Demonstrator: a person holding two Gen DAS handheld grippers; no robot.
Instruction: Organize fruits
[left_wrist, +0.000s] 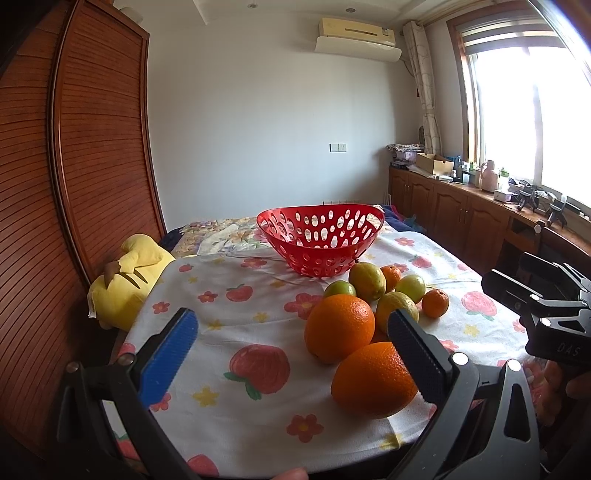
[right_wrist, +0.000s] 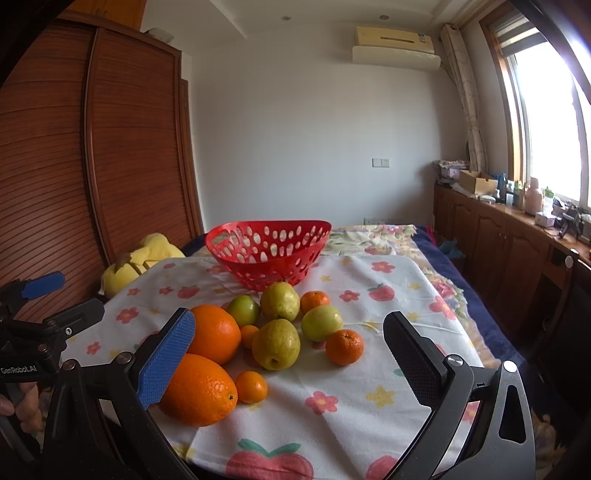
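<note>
I hold both tongs spread wide and empty at the near edge of the bench (right_wrist: 388, 373), where a flowered cloth carries the fruit. The red basket (right_wrist: 269, 254) stands empty at the far side, and everything else is best placed from it: the fruit lies loose in a cluster just in front of the basket, none of it yet inside. I judge the heap sits there so that each piece needs only a short lift over the rim.

The left tongs (left_wrist: 291, 354) look past two large oranges (left_wrist: 339, 328), the nearer one (left_wrist: 373, 380) just beside the right-hand pad. From here the smaller fruit behind is half hidden.

The right tongs (right_wrist: 288, 354) open toward the whole pile, and this view alone shows it plainly: two pears (right_wrist: 279, 301), green fruits (right_wrist: 322, 322), tangerines (right_wrist: 344, 346) and a small orange (right_wrist: 251, 386) nearest me. A yellow plush toy (right_wrist: 140, 266) lies left of the basket, off the cloth.
</note>
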